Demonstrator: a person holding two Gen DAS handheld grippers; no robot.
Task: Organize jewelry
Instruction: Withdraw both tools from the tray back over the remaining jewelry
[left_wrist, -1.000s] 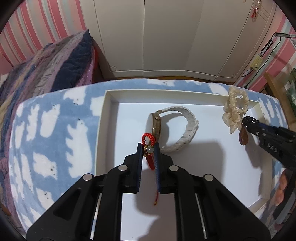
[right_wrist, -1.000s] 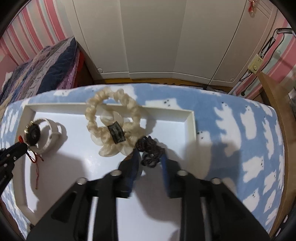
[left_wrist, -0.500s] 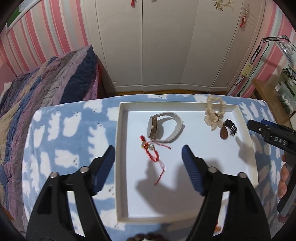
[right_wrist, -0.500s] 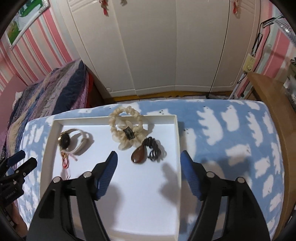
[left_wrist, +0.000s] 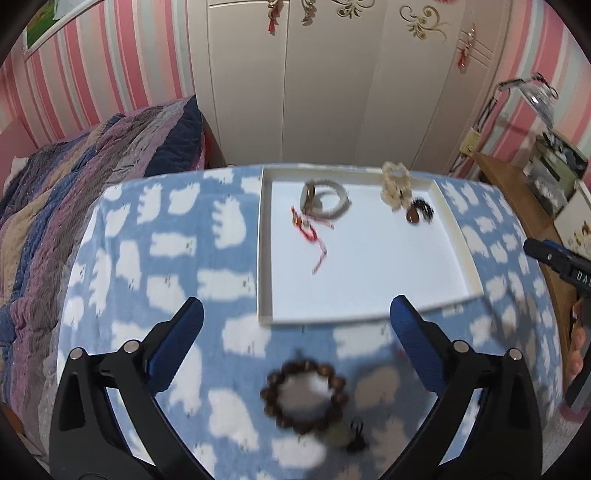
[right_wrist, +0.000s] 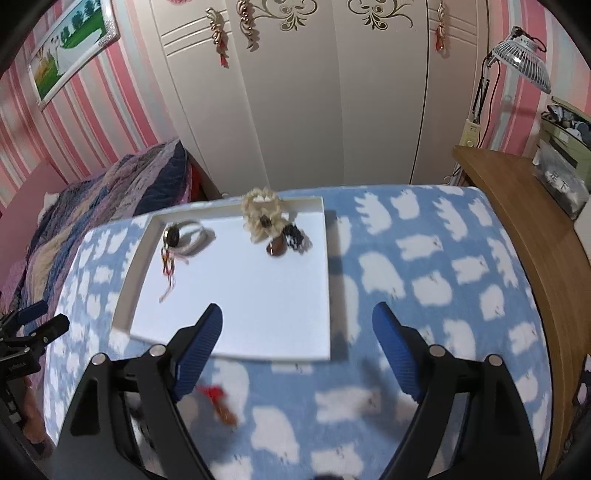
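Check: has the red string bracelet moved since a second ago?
Yes. The red string bracelet was between the left gripper's pads beside the watch; now it lies on the tray, still near the watch.

- One white tray on the blue-and-white blanket.
- Four pieces in the tray: one watch, one red cord bracelet, one cream scrunchie, one brown pendant on a dark cord.
- One brown bead bracelet outside the tray.
- One small dark item beside it, too blurred to name.
- One small red item outside the tray.
- Two claws: left claw, right claw.
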